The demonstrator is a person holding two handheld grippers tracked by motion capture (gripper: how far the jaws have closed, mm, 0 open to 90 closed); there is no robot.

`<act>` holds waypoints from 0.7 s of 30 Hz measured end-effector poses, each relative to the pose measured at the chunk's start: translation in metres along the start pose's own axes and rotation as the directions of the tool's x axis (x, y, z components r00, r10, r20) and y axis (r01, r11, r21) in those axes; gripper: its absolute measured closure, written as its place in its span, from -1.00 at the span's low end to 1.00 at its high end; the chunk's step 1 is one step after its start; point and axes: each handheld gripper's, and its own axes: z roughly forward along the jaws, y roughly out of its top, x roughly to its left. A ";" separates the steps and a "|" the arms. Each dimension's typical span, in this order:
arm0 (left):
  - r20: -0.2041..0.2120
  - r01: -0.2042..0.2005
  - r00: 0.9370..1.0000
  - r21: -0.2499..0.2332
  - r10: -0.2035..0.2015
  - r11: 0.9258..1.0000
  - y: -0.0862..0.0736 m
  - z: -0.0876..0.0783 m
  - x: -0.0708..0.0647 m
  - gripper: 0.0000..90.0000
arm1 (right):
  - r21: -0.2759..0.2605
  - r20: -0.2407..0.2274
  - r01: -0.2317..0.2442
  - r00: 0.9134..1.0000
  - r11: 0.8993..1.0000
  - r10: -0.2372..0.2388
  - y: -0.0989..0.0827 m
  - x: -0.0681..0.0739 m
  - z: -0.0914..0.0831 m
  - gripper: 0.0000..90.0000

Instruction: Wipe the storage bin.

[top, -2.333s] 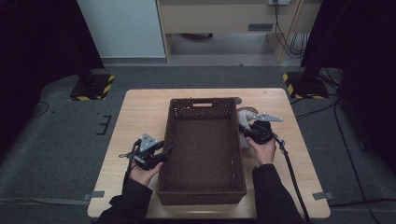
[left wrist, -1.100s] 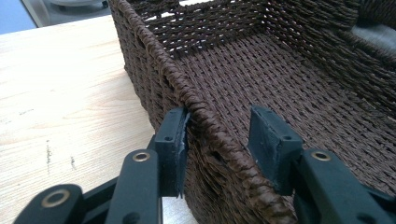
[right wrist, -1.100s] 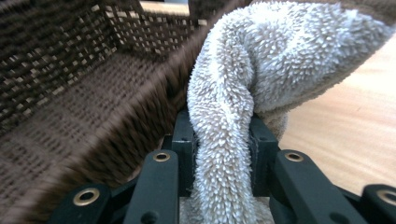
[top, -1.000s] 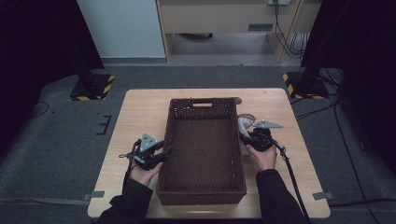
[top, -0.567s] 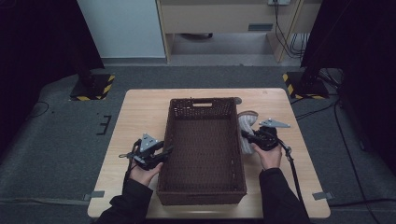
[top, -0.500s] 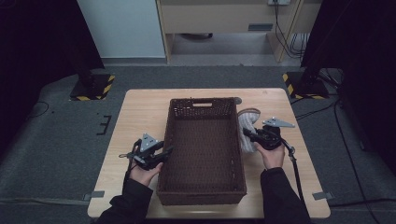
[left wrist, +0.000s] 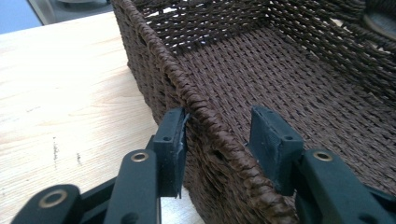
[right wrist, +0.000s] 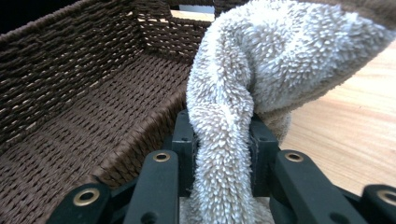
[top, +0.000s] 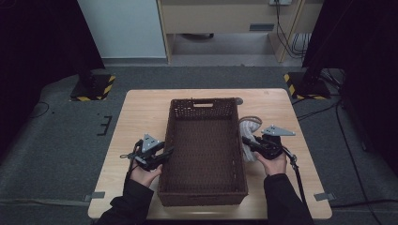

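A dark brown woven basket (top: 204,101) stands in the middle of the wooden table, with nothing inside it. My left gripper (top: 167,151) straddles its left wall, and in the left gripper view the braided rim (left wrist: 205,116) runs between the two pads, which sit against it. Right of the basket, my right gripper (top: 245,141) is shut on a fluffy pale beige towel (top: 248,128). In the right gripper view the towel (right wrist: 280,60) rises as a twisted fold from between the jaws (right wrist: 222,128), beside the basket's right wall (right wrist: 70,46).
The light wooden table (top: 141,112) has bare wood to the left, right and behind the basket. A small dark disc (top: 239,100) lies by the basket's far right corner. A cable (top: 300,187) trails from the right gripper toward the front edge.
My right gripper has shifted a little to the right and upward with the towel in it. The left gripper and the basket have stayed put.
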 end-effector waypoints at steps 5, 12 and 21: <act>-0.002 -0.001 1.000 0.003 0.001 1.000 0.000 0.000 0.000 0.25 | 0.068 0.016 0.001 1.000 0.998 -0.002 -0.011 -0.002 0.013 0.58; -0.022 0.003 1.000 0.012 -0.003 1.000 0.002 0.000 -0.002 0.32 | 0.155 0.026 -0.014 1.000 0.988 0.010 -0.027 -0.005 0.031 0.57; -0.029 0.003 1.000 0.013 -0.003 1.000 0.002 0.000 -0.003 0.36 | 0.019 0.017 -0.020 1.000 1.000 0.020 -0.005 -0.006 0.002 0.57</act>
